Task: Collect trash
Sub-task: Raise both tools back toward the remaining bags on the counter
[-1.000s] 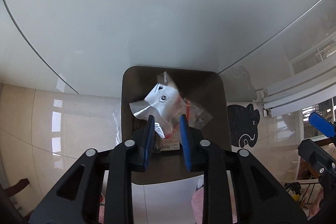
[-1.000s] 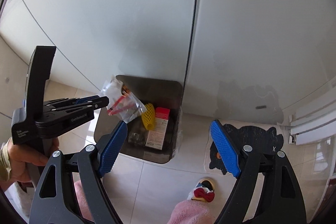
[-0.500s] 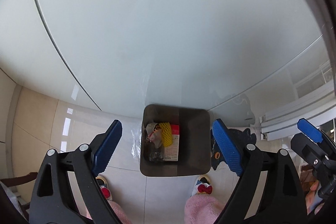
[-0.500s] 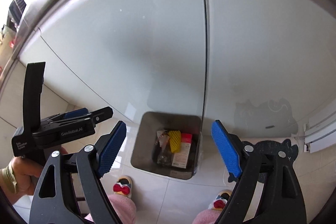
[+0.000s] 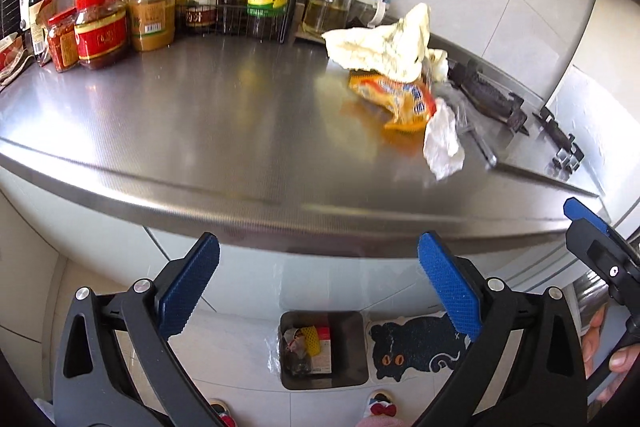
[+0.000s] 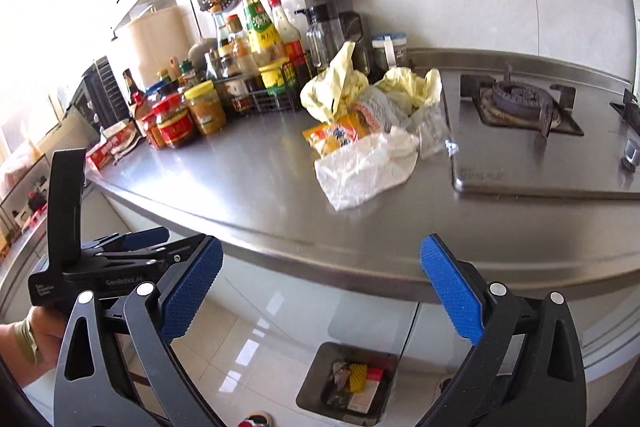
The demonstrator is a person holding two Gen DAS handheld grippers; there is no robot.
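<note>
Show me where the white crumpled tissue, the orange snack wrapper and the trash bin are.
white crumpled tissue [image 6: 362, 169]: right wrist view, middle of the sheet.
orange snack wrapper [image 5: 394, 95]: left wrist view, printed front.
trash bin [image 5: 352, 347]: left wrist view, inner right wall.

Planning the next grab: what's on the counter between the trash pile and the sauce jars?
Nothing: in both wrist views the steel counter is bare between the trash pile and the sauce jars.

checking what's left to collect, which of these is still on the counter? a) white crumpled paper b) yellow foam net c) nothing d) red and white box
A: the white crumpled paper lies on the counter beside an orange wrapper, while the yellow foam net and the red and white box already sit in the bin on the floor.
</note>
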